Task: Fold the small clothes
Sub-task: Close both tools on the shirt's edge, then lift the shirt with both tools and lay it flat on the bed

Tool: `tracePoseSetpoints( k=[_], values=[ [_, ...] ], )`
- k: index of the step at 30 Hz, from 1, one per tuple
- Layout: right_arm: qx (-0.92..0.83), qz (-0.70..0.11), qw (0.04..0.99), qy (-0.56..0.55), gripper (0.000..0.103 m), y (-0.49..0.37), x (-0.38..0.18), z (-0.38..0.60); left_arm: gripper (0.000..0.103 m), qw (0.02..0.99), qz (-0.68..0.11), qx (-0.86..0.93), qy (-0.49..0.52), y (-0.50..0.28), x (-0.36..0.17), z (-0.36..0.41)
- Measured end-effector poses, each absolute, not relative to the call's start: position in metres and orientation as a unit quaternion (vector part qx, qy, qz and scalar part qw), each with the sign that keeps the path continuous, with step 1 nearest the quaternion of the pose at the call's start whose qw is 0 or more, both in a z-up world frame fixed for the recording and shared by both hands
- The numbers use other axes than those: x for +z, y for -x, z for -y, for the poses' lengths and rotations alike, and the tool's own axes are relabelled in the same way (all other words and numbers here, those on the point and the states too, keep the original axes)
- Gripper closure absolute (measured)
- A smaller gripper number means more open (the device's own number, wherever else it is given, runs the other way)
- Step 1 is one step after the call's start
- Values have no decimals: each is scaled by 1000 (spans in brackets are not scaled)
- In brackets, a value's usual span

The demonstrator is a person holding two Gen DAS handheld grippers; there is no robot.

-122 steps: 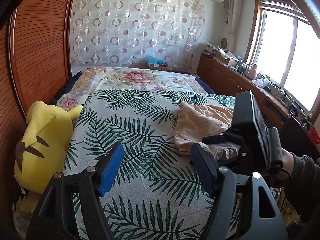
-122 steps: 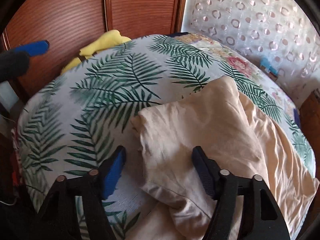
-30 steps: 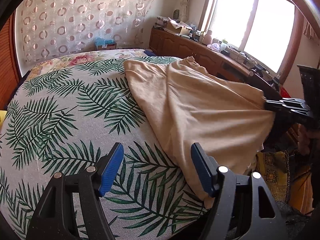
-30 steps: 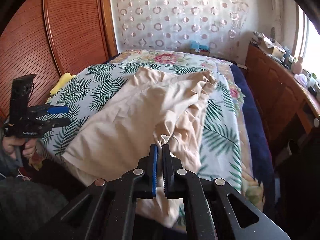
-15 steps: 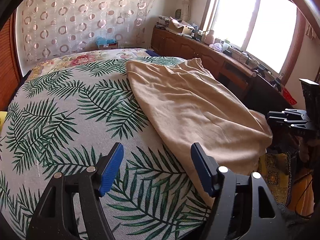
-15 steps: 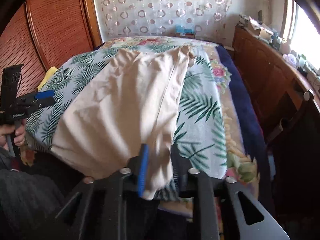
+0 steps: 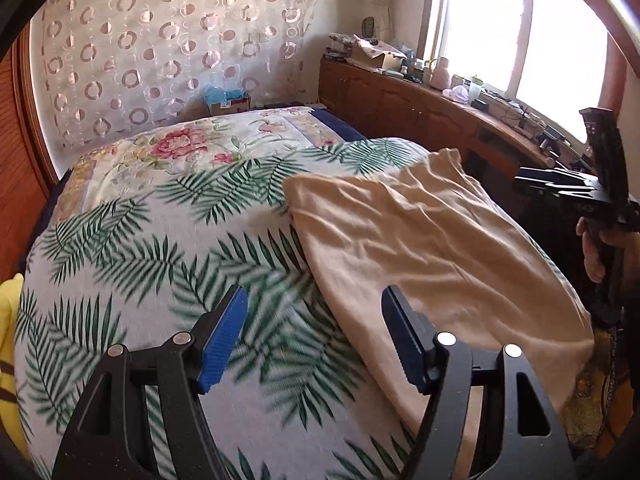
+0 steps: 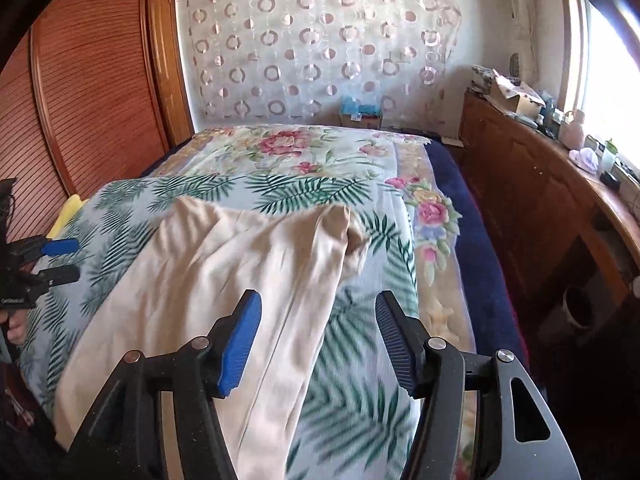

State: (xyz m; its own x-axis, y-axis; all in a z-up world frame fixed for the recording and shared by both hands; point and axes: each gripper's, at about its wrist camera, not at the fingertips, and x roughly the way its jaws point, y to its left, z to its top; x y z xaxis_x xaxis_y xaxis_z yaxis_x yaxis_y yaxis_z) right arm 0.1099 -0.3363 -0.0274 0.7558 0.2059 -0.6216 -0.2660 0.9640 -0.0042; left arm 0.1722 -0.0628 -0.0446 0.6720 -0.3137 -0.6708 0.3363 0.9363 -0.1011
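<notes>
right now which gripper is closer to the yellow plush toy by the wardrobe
Left. The left gripper hangs over the bed's near edge on the side where the yellow plush toy sits; the right gripper is over the beige garment, on the window side.

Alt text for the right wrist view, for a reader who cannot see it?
The open right claw, holding nothing, hovers over a beige garment spread on a palm-leaf bedspread. The left claw shows at the left edge.

Sunlit window (image 7: 560, 40), wooden sideboard (image 8: 540, 200), circle-patterned curtain (image 8: 320, 48), bed (image 7: 160, 220).
</notes>
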Motion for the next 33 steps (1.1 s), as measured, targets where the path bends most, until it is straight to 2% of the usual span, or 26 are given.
tracePoseSetpoints(
  k=[6, 8, 15, 16, 17, 18, 19, 22, 24, 26, 30, 32, 33],
  values=[
    [127, -359, 923, 46, 42, -176, -56, 329, 33, 915, -360, -181, -8, -213, -46, 69],
    [125, -364, 922, 44, 42, -191, -62, 331, 39, 911, -366, -187, -14, -228, -48, 74],
    [160, -378, 911, 34, 43, -225, -63, 332, 41, 900, -383, -207, -23, -283, -53, 99],
    [167, -377, 911, 34, 55, -227, -62, 333, 41, 898, -389, -206, -26, -291, -55, 102],
    [174, -376, 910, 33, 62, -229, -62, 333, 41, 897, -391, -206, -29, -296, -57, 104],
    [183, -373, 909, 32, 83, -231, -62, 334, 41, 896, -393, -206, -31, -301, -59, 105],
    [192, -367, 909, 33, 97, -231, -61, 334, 41, 894, -396, -206, -33, -303, -60, 106],
    [219, -319, 922, 20, 97, -224, -48, 341, 43, 897, -394, -199, -37, -308, -63, 103],
    [231, -296, 927, 1, 97, -220, -40, 347, 53, 900, -392, -189, -38, -310, -65, 98],
    [212, -313, 926, 6, 97, -225, -42, 349, 74, 895, -405, -182, -42, -315, -71, 94],
    [202, -345, 916, 20, 97, -237, -58, 345, 84, 892, -410, -184, -39, -317, -75, 89],
    [187, -358, 915, 24, 95, -240, -64, 344, 92, 894, -408, -179, -44, -316, -75, 88],
    [182, -363, 913, 27, 84, -242, -67, 343, 94, 897, -405, -172, -50, -316, -75, 88]
  ],
)
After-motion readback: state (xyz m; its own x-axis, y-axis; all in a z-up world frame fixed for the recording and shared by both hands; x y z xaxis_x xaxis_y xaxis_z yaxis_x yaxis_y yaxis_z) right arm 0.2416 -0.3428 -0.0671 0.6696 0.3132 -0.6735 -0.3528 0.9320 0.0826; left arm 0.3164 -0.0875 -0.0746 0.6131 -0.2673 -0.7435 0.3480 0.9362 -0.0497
